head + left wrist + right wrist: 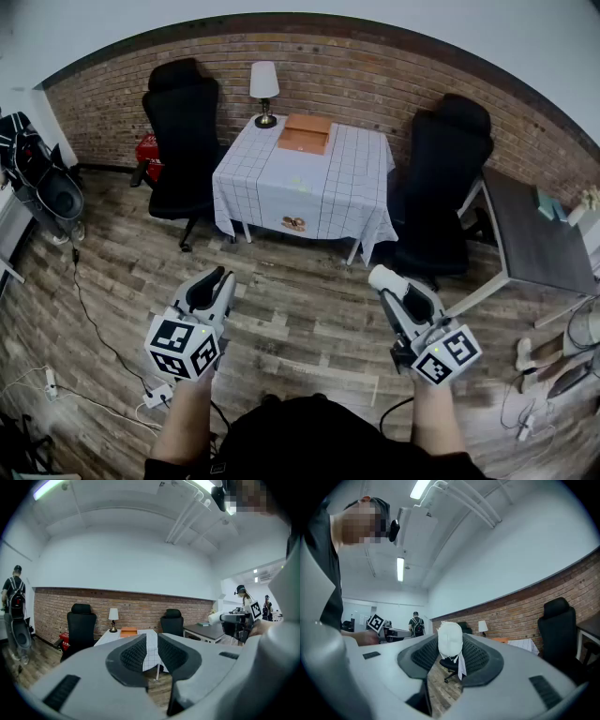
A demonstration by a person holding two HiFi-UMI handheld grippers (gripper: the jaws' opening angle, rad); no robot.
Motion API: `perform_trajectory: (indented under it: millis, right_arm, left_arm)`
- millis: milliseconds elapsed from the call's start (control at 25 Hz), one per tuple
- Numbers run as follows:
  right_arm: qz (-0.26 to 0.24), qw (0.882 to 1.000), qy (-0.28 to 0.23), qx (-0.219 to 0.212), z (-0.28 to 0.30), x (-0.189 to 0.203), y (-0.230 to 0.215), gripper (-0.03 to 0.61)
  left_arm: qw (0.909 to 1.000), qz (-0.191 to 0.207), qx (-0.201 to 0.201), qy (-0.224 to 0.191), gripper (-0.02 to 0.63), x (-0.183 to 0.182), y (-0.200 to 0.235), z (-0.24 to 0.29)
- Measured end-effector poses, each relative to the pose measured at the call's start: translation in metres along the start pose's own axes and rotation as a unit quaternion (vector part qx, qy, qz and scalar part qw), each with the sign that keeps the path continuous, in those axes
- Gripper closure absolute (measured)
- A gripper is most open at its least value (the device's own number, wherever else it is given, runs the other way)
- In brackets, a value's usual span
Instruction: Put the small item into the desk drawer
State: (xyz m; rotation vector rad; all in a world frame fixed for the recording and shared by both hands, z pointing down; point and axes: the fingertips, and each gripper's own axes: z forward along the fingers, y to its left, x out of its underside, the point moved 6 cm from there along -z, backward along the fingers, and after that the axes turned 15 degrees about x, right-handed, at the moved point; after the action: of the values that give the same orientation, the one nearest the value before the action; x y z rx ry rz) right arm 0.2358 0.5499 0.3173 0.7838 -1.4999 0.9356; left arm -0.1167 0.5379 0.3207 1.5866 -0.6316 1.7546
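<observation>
Across the plank floor (309, 309) the cloth-covered table (347, 183) with its brown box (305, 134) stands well off, so my right gripper (392, 289) pinches the small white item (450, 639) level for carrying — while my left gripper (151, 651) hangs empty, its jaws slightly apart, free, I judge, for whatever needs pulling open.

Near the front edge of the worktop (323, 192), a brownish thing (293, 223) is too small to be identified, and the orange box (305, 134) at the worktop's back cannot be read as open or closed. Right of the worktop, a dark desk (530, 239) is cut off by the picture's edge, and the small things (547, 204) on it cannot be made out. The white item (450, 639) between the jaws of the right gripper (451, 654) cannot be identified.
</observation>
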Motion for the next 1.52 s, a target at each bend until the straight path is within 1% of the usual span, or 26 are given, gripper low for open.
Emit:
perform_trajectory:
  millis: [240, 480, 760, 920, 1080, 1240, 1360, 1520]
  right_arm:
    - [0.007, 1.000, 0.002, 0.003, 0.000, 0.002, -0.010, 0.428]
    - [0.010, 1.000, 0.002, -0.007, 0.000, 0.003, -0.015, 0.428]
    - [0.040, 0.999, 0.010, -0.019, -0.003, 0.009, -0.030, 0.426]
    - [0.045, 0.999, 0.017, -0.021, -0.010, 0.011, -0.043, 0.425]
    - [0.054, 0.998, 0.021, -0.016, -0.022, 0.016, -0.060, 0.425]
    - [0.062, 0.998, 0.031, -0.006, -0.030, 0.022, -0.072, 0.425]
    - [0.064, 0.997, 0.037, 0.002, -0.028, 0.028, -0.081, 0.425]
    - [0.059, 0.997, 0.049, 0.011, -0.010, 0.032, -0.091, 0.425]
  left_arm:
    - [0.9999, 0.001, 0.004, 0.013, 0.535, 0.003, -0.005, 0.012]
    - [0.9997, -0.006, -0.001, 0.024, 0.535, 0.009, -0.008, 0.015]
    - [0.9992, -0.009, -0.006, 0.037, 0.535, 0.016, -0.018, 0.024]
    - [0.9991, -0.009, -0.009, 0.039, 0.535, 0.021, -0.029, 0.033]
    - [0.9992, -0.012, -0.004, 0.039, 0.535, 0.028, -0.044, 0.047]
    - [0.9988, -0.013, 0.009, 0.047, 0.535, 0.033, -0.055, 0.061]
    - [0.9985, -0.013, 0.014, 0.051, 0.535, 0.035, -0.052, 0.071]
    - [0.9986, -0.020, 0.014, 0.046, 0.535, 0.038, -0.030, 0.086]
